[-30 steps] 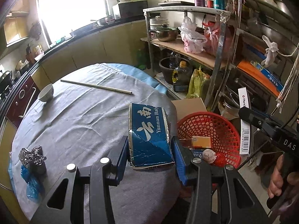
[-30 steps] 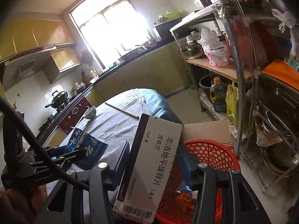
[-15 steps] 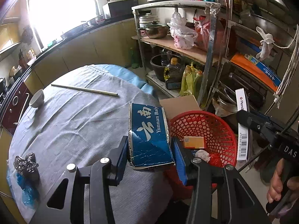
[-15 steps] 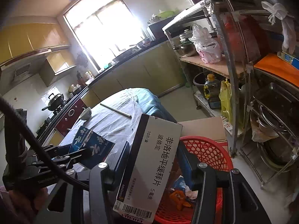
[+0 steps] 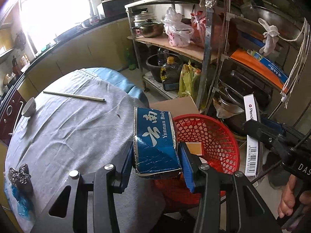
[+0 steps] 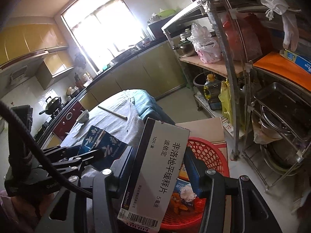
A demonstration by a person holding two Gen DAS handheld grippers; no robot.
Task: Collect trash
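kitchen with a round table and steel shelves

ahead and to the left, a bright window glares over a dark counter with yellow-green cabinets. a grey cloth covers the table just in front. a metal rack stands to the right on the pale floor.

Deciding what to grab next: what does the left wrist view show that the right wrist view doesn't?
Only the left wrist view: crumpled foil and a blue wrapper at the table's near edge.

Only the right wrist view: the stove with a wok, and the white medicine box's printed face.

Both: the left gripper holding the blue packet, the right gripper holding the white box, the red basket, the bowl and the stick.
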